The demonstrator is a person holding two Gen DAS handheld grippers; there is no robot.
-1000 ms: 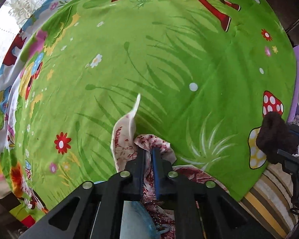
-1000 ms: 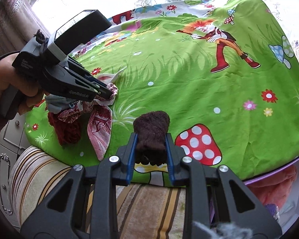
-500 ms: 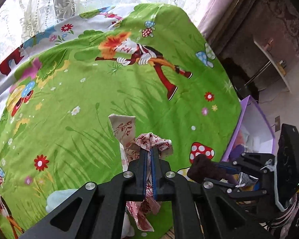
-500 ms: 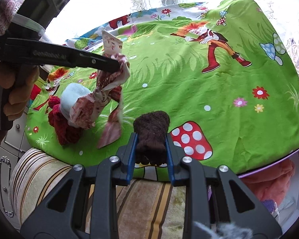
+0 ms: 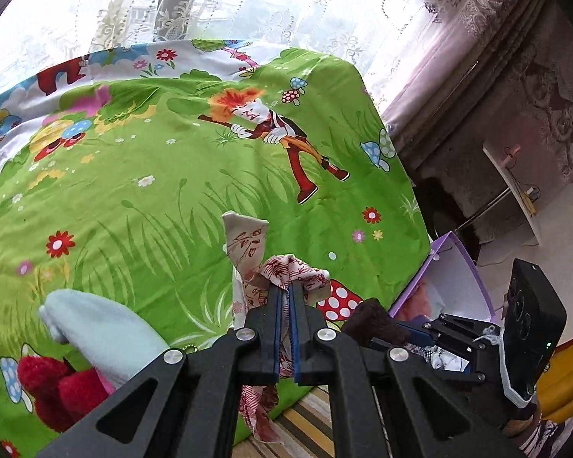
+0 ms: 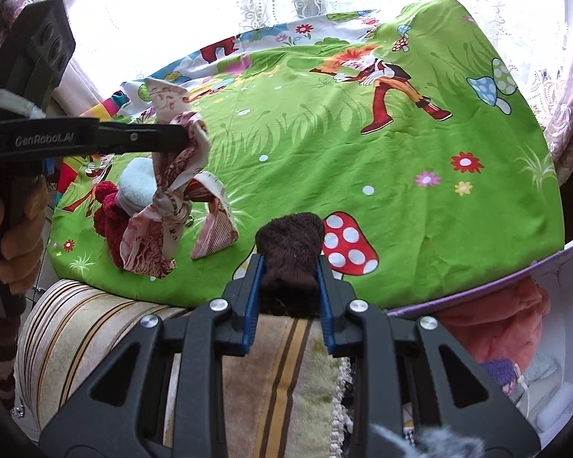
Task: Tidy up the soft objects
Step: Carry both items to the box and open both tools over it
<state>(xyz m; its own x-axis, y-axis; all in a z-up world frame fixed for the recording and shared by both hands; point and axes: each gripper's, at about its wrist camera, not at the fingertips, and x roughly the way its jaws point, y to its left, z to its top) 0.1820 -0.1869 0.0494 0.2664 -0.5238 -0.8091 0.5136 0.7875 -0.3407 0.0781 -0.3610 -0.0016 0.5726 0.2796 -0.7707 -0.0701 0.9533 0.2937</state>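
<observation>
Meanwhile the left claw [image 5: 285,307] is clamped on a red-patterned cloth [image 6: 172,206], hanging above the green bedsheet [image 6: 324,160] beside a pale blue sock [image 5: 103,332] and red pompoms [image 5: 57,385]. The right claw [image 6: 288,267] is clamped on a brown sock [image 6: 291,244] at the sheet's near edge, beside a purple box [image 6: 534,267].

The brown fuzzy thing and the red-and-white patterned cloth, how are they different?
The dark brown fuzzy sock is plain and thick; the red-and-white patterned cloth is thin and printed. The sock sits bunched and compact in the right gripper, while the cloth dangles in long loose tails from the left gripper. The jaws stand wide around the sock, nearly closed on the cloth. Both are soft, and each is gripped above the green cartoon bedsheet.
</observation>
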